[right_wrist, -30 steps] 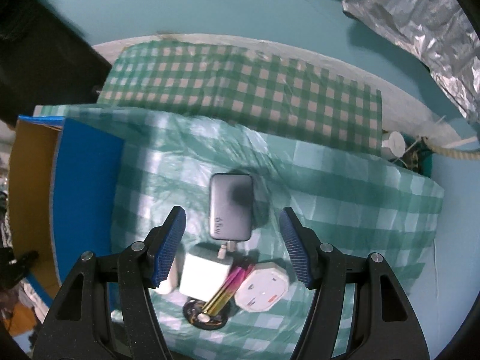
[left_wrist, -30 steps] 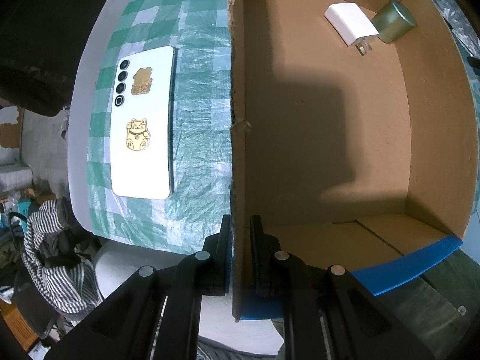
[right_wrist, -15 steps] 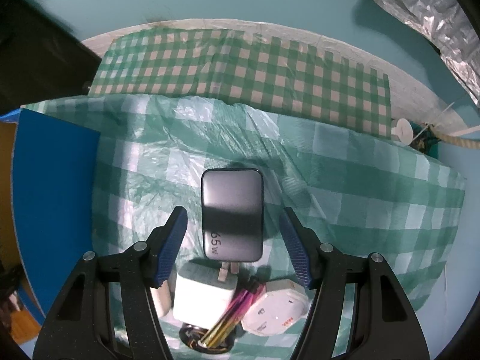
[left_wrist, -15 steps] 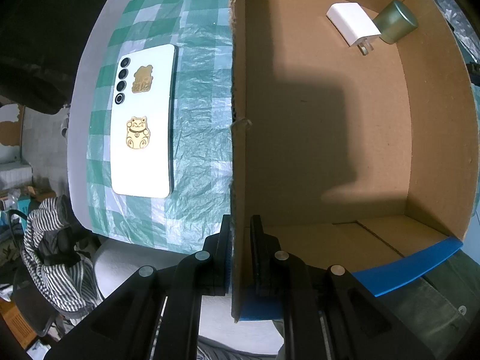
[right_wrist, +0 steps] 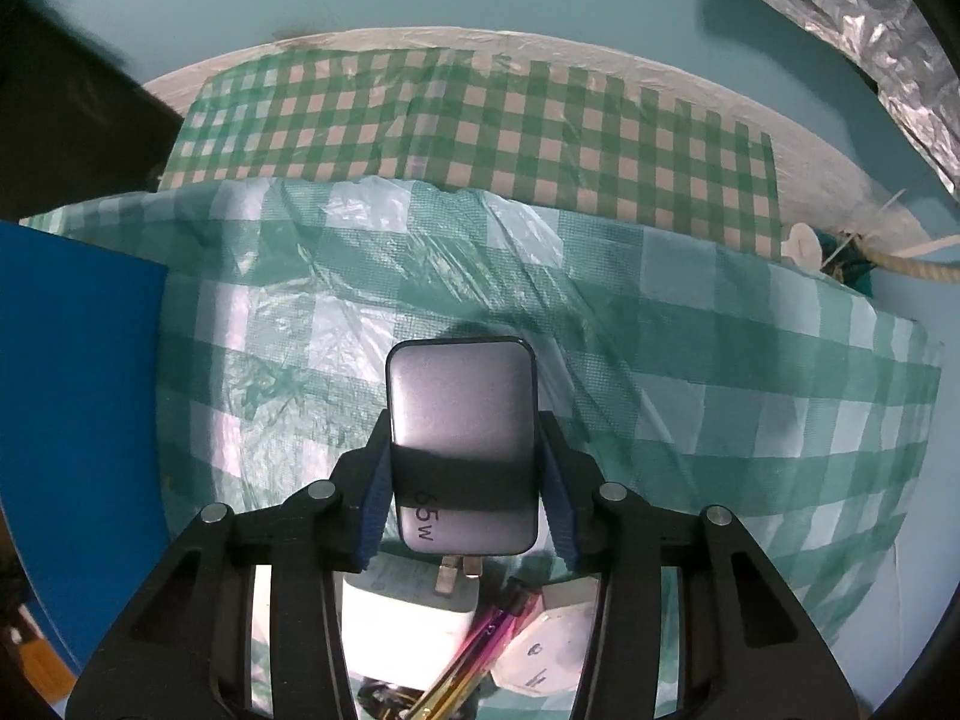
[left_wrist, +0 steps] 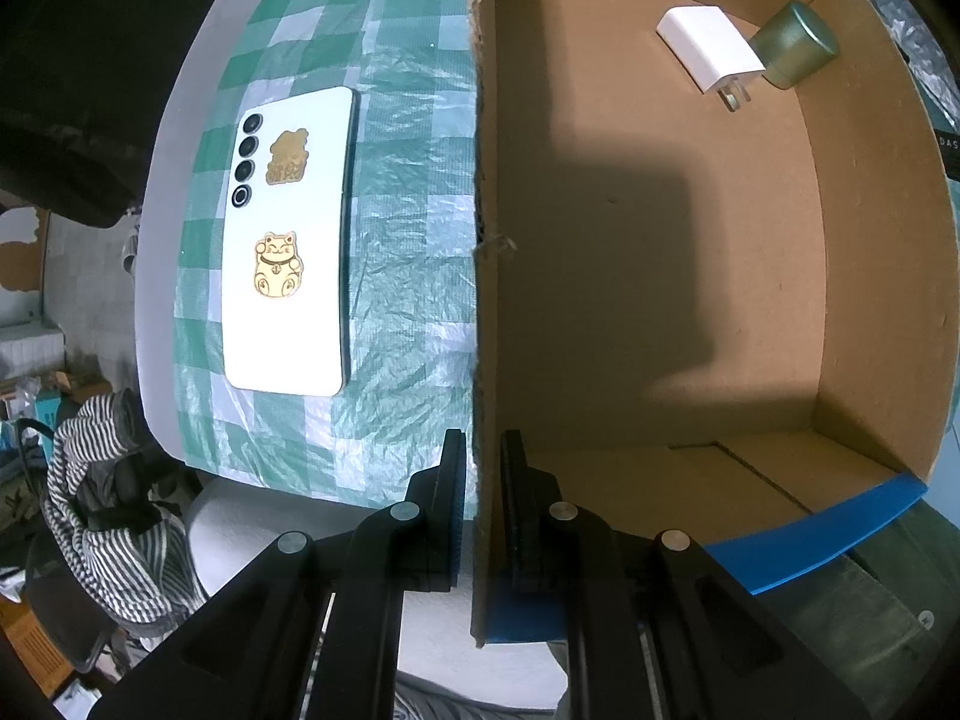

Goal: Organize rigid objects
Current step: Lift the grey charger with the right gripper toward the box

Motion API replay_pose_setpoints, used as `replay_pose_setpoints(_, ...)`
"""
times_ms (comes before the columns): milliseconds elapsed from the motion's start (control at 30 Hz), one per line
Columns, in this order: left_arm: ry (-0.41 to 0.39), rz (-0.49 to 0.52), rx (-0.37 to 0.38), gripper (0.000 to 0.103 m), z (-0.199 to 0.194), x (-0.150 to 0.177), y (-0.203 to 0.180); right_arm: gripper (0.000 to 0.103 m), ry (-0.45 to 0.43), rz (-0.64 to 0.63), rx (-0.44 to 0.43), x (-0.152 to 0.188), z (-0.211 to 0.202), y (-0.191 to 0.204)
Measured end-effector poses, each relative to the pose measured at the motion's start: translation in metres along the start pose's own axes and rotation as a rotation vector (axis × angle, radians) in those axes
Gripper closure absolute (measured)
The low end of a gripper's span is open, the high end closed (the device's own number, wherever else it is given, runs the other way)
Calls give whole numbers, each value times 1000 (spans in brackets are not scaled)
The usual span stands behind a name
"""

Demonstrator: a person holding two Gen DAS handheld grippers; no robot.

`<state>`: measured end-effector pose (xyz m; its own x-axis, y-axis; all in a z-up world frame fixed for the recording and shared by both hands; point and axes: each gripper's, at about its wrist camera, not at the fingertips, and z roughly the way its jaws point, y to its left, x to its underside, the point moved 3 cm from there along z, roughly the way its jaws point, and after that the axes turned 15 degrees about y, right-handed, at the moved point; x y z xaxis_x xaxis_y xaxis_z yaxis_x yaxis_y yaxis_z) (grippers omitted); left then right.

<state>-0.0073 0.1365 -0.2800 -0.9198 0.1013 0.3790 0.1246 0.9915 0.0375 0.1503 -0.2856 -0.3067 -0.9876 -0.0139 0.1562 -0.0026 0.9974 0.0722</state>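
Right wrist: white plug (right_wrist: 414, 618) | pens (right_wrist: 474, 660) touching grey charger's (right_wrist: 462, 438) prongs

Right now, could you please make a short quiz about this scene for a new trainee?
1. True or false: the left gripper is clamped on the cardboard box wall.
2. What does the right gripper have between its jaws?
3. How many objects lie inside the box? A) none B) two C) four

Key: 1 true. 2 the grey charger; the jaws have just been closing on it. 3 B: the white plug adapter and the olive cylinder.
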Motion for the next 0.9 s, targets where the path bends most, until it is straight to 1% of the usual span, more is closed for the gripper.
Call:
replay_pose_setpoints(167,2,2,2,91,0,0,0,62,-16,-24,30,1,-2,-2)
replay_pose_setpoints(433,2,3,3,91,-3,-1,0,62,2,-60,24,6,-3,7)
replay_pose_setpoints(900,8,6,-2,91,-2,-2,-3,62,-33,-141,32,22,-29,33)
